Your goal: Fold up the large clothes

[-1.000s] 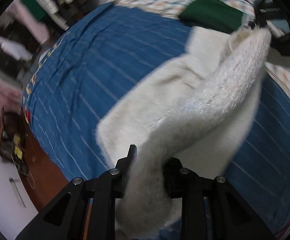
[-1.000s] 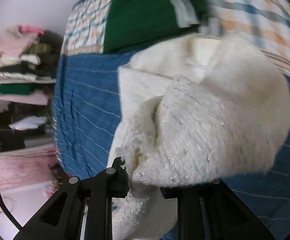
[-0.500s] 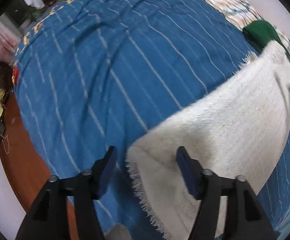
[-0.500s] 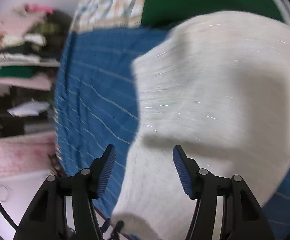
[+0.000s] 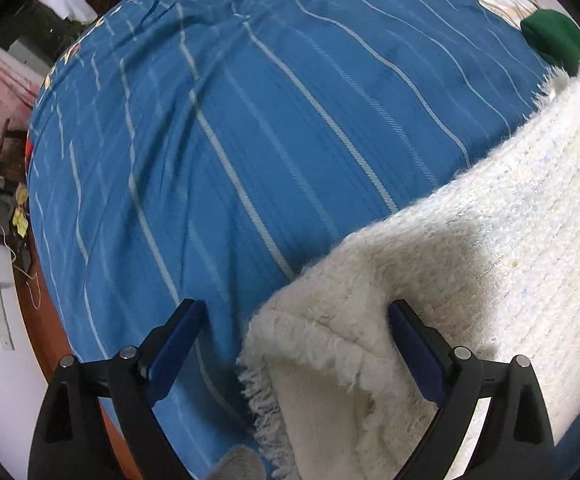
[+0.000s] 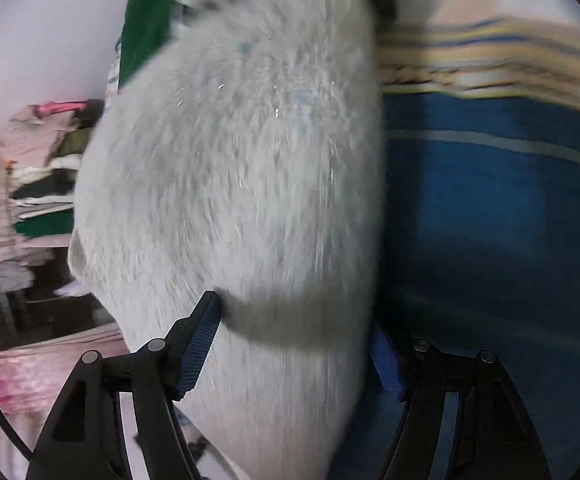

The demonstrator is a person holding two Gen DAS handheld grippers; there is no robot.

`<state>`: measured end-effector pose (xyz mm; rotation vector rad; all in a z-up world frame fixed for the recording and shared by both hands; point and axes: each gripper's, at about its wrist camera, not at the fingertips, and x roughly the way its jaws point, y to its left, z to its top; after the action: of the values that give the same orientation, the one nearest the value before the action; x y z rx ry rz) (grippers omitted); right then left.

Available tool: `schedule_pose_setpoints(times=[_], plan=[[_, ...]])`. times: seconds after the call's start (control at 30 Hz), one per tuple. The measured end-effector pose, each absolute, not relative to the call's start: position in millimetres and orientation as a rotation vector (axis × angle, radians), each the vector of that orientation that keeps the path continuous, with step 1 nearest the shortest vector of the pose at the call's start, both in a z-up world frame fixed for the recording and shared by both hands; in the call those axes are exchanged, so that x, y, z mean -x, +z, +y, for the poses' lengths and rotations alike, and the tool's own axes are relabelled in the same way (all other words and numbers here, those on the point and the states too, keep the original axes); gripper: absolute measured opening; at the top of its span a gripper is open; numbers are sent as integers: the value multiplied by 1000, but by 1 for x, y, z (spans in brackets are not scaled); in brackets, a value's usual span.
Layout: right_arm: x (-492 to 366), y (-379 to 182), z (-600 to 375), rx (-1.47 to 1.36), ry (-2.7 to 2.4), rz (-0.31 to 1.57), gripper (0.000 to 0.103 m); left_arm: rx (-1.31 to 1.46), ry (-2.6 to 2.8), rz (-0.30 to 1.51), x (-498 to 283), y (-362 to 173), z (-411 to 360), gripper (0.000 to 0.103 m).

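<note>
Beside white sweater's (image 5: 470, 280) fringed edge (folded), bare blue bedspread (image 5: 249, 140).

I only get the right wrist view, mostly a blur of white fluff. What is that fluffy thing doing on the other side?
Observer: The white fuzzy garment lies doubled over on the blue striped bedspread, a fringed corner nearest the left camera.
Operator: Is the left hand-held gripper squeezing it?
Observer: No, the left hand-held gripper is open, fingers either side of that corner.
Operator: What's beside the bed?
Observer: A reddish-brown wooden surface shows past its left edge.
</note>
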<state>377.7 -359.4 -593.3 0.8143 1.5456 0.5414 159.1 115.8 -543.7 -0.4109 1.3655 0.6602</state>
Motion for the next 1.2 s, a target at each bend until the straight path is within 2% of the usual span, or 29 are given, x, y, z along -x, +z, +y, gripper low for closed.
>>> schedule_pose_setpoints(times=[0.03,0.07,0.1,0.13,0.23,0.33,0.43,0.6,0.7,0.8,0.87,0.93,1.2], plan=[[-381,-598,-354,-834,559,1527,72,394,659,1366,-160,-544,116,97],[-383,-598,-350,-847,580,1509,65,375,659,1368,-165,-544,116,97],[-384,-599,-344,-880,612,1487,54,349,658,1369,-168,-545,116,97],[-383,-601,-343,-915,624,1479,34,334,656,1371,-173,-545,116,97],[-372,-595,-350,-988,612,1431,25,305,644,1381,-186,-543,118,97],[-347,-574,-379,-1082,520,1360,20,277,627,1383,-195,-531,124,97],[-297,-550,-424,-1168,382,1295,20,212,642,1344,-203,-506,132,97],[-155,-523,-512,-1310,54,1240,20,206,706,1251,-196,-457,150,97],[-69,-507,-535,-1259,-123,1302,21,270,681,1266,-186,-450,137,97],[-23,-514,-542,-1187,-218,1445,27,259,630,1326,-178,-459,90,97],[-16,-518,-542,-1118,-231,1526,41,219,575,1385,-175,-477,60,97],[-14,-511,-548,-1048,-245,1541,50,174,529,1396,-177,-490,28,97],[-27,-424,-549,-592,-149,1404,54,17,467,1384,-196,-533,-18,98]])
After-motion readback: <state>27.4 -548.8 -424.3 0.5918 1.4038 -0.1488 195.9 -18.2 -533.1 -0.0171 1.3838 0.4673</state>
